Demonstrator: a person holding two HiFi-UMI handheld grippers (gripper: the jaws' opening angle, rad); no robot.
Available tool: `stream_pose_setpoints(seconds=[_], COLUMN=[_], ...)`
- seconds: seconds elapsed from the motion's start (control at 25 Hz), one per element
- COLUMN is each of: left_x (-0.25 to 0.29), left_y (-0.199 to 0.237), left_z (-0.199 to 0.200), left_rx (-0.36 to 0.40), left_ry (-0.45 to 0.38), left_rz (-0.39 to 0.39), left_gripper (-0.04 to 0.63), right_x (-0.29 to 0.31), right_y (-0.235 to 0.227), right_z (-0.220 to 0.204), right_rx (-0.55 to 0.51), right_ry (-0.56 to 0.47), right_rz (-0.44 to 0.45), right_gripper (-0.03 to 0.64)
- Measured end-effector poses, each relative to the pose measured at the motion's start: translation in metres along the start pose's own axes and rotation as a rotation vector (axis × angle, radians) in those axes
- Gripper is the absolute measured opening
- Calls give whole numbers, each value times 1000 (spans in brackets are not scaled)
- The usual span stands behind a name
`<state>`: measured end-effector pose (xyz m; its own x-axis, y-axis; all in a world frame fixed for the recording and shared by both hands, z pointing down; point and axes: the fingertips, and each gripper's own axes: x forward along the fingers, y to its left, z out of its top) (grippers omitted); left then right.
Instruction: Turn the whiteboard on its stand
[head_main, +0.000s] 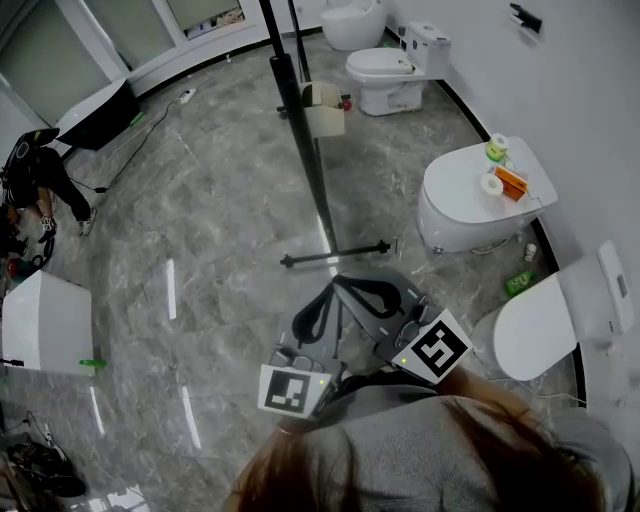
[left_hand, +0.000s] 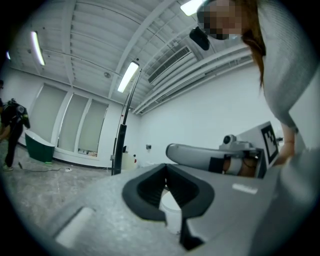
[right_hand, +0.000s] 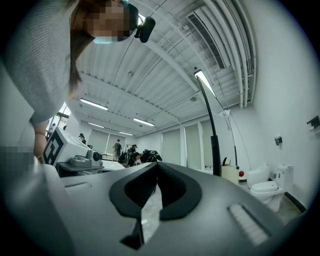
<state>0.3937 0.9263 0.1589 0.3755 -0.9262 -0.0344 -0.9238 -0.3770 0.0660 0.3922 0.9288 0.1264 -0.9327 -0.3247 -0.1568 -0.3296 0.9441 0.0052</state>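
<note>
place: bathroom-fixture showroom | evidence: several toilets (head_main: 395, 78); freestanding bathtub (head_main: 95, 115); open marble floor (head_main: 220, 200)

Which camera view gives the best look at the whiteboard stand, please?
The head view: it shows the whiteboard stand from above, down to its foot bar on the floor. The left gripper view and the right gripper view each catch only its dark upright beyond the jaws.

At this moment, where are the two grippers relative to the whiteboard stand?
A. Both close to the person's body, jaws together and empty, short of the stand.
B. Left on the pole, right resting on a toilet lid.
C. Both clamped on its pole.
A: the left gripper and right gripper each show jaws together with nothing between them, and the head view shows the whiteboard stand on the floor beyond them, untouched.
</note>
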Motion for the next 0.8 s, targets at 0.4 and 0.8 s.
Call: stream_pose_setpoints(seconds=[0.4,0.8], left_x=[-12,-16], left_y=[8,13], left_z=[4,2], left_rx=[29,18], left_ry=[-13,0], left_rz=[14,31], left_gripper=[-3,-3], right_x=[4,2], right_y=[6,10], right_z=[-5,-10], right_rx=[1,5], right_ry=[16,35], right_rz=[-14,-18], right_gripper=[3,3])
